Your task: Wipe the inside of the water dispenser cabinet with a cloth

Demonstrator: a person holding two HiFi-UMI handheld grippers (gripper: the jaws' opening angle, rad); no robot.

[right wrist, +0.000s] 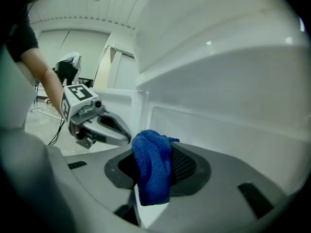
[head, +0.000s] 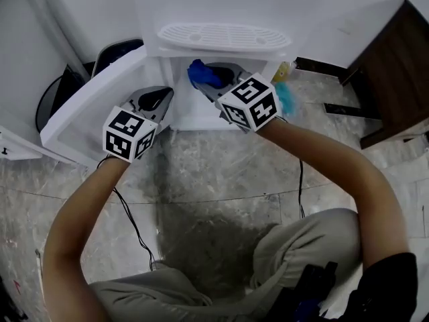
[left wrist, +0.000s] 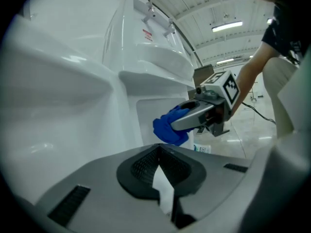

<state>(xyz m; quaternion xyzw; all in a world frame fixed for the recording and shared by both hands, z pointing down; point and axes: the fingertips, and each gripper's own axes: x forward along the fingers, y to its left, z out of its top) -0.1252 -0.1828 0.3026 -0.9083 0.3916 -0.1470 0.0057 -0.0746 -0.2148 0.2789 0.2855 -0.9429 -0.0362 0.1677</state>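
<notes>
The white water dispenser (head: 221,5) stands ahead with its lower cabinet (head: 181,106) open. The cabinet door (head: 84,109) is swung out to the left. My right gripper (head: 204,79) is shut on a bunched blue cloth (head: 200,72) at the mouth of the cabinet opening. In the right gripper view the cloth (right wrist: 151,171) hangs over the jaws before the white inner wall (right wrist: 218,125). The left gripper view shows the same cloth (left wrist: 167,129) just outside the opening. My left gripper (head: 153,99) is shut and holds nothing, beside the door's inner face.
A slotted drip tray (head: 221,37) sits above the cabinet. A dark round bin (head: 57,92) stands behind the door at left. A dark wooden unit (head: 392,66) is at right, with a teal item (head: 286,98) by the dispenser's foot. A black cable (head: 134,227) runs over the marble floor.
</notes>
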